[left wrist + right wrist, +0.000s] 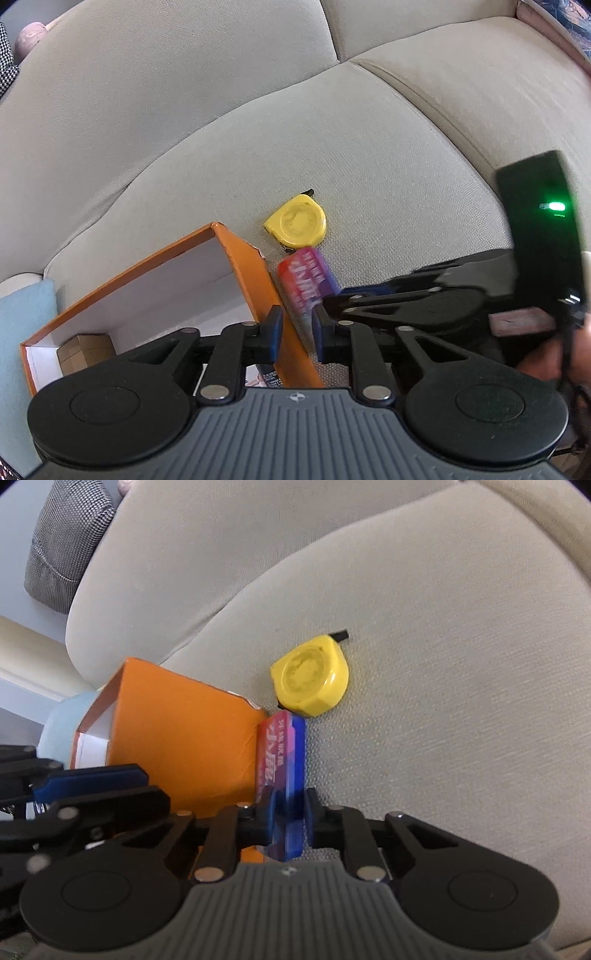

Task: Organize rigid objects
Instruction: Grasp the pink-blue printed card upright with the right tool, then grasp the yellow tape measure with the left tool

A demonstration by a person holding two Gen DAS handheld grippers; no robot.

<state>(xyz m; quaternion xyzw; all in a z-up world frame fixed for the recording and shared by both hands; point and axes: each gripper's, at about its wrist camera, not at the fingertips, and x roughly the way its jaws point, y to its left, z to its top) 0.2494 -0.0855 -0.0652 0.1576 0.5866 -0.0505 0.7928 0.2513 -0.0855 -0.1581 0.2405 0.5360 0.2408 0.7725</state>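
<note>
The right hand-held gripper (pixel 288 821) is clamped on a red-and-blue packet (pixel 284 771) — standing on the sofa cushion (pixel 443 701) between orange box (pixel 177 734) and yellow tape measure (pixel 310 679). The left hand-held gripper (pixel 297 330) pinches the box's wall.

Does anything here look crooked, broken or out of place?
Slightly. The orange box sits tilted on the sofa cushion, its top corner looks torn, and the yellow tape measure lies loose outside it.
</note>
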